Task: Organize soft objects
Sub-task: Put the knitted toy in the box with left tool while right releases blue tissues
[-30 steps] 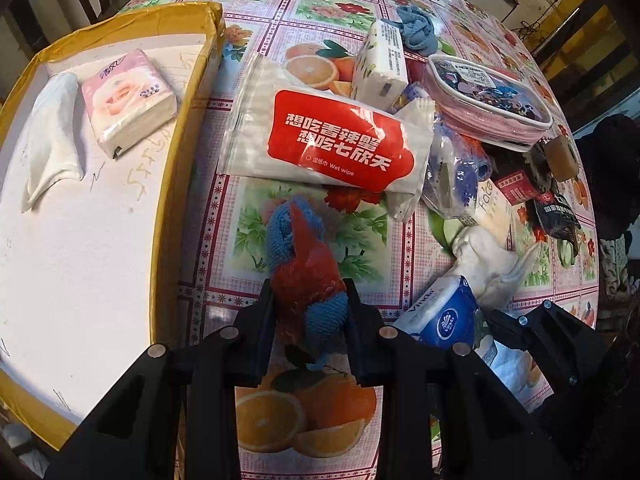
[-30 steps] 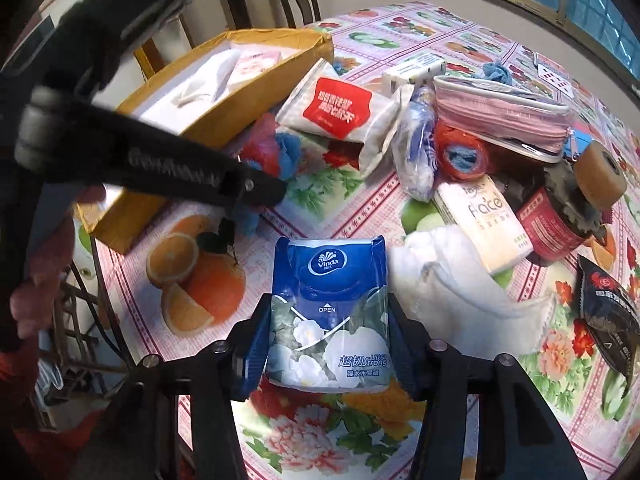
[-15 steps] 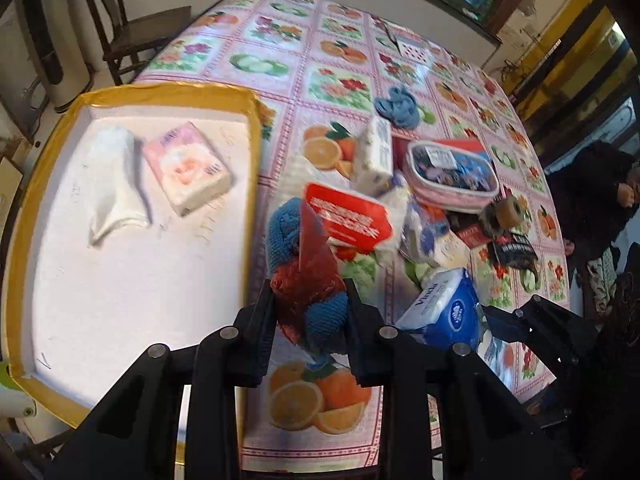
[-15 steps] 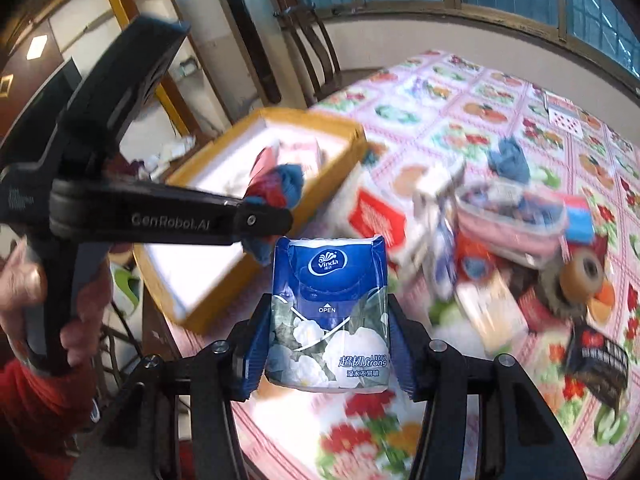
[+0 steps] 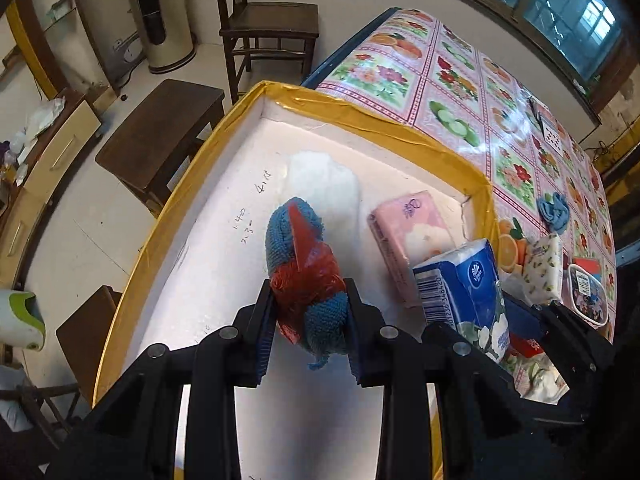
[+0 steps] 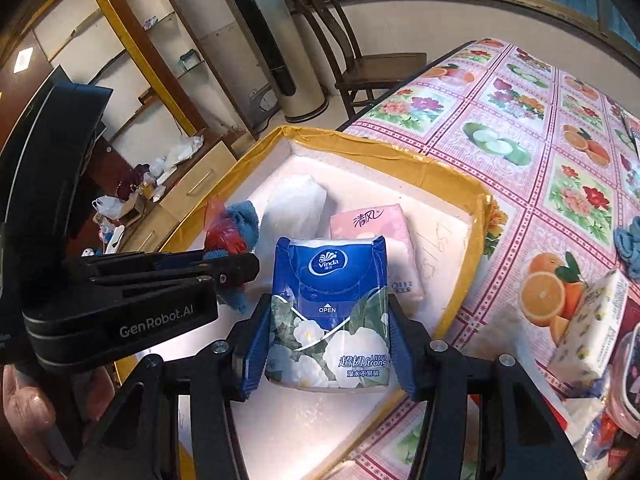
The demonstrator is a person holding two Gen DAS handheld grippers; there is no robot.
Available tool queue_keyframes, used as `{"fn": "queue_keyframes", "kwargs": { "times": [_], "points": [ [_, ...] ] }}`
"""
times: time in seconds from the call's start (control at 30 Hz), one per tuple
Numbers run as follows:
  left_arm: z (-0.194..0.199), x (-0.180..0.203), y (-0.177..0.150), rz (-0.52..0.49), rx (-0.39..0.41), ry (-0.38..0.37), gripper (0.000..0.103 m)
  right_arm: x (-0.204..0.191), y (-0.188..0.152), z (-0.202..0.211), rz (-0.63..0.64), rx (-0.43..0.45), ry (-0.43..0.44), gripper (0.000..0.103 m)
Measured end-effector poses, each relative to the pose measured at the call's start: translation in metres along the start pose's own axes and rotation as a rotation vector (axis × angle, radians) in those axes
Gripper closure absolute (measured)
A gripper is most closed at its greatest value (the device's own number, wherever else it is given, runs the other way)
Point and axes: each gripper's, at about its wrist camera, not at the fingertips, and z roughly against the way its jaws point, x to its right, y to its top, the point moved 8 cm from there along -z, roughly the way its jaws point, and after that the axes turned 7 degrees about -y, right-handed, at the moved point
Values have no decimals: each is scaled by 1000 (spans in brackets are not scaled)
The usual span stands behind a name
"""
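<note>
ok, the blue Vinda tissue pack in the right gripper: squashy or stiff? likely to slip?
Probably squashy: the blue Vinda tissue pack has wrinkled film that pinches in where the right gripper clamps it. Likely light for its bulk. The glossy wrap could slide, though it looks held square now.

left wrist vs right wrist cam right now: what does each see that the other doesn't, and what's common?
Only the left wrist view: the dark stool beside the tray, the green-and-white appliance on the floor, and the barcode end of the tissue pack.

Only the right wrist view: the person's hand holding the left gripper's "GenRobot.AI" body, the pack's Vinda label, and the shelving.

Both: the yellow-edged tray, the pink tissue pack, the white pouch, the left gripper shut on the blue-and-red cloth, and the right gripper shut on the blue tissue pack.
</note>
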Motion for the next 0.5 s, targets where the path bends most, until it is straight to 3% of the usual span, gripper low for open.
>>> {"fn": "queue_keyframes", "kwargs": {
  "times": [0.1, 0.17, 0.23, 0.5],
  "points": [
    [-10, -9, -2, 22, -15, -8, 69, -4, -7, -7, 0, -5, 20, 46],
    [-11, -14, -4, 35, -12, -6, 48, -5, -9, -7, 2, 3, 26, 39],
    [-8, -16, -4, 36, 7, 17, 40, -2, -11, -6, -8, 9, 14, 35],
    [15, -8, -11, 5, 91, 43, 34, 3, -27, 36, -14, 101, 27, 31]
  ]
}}
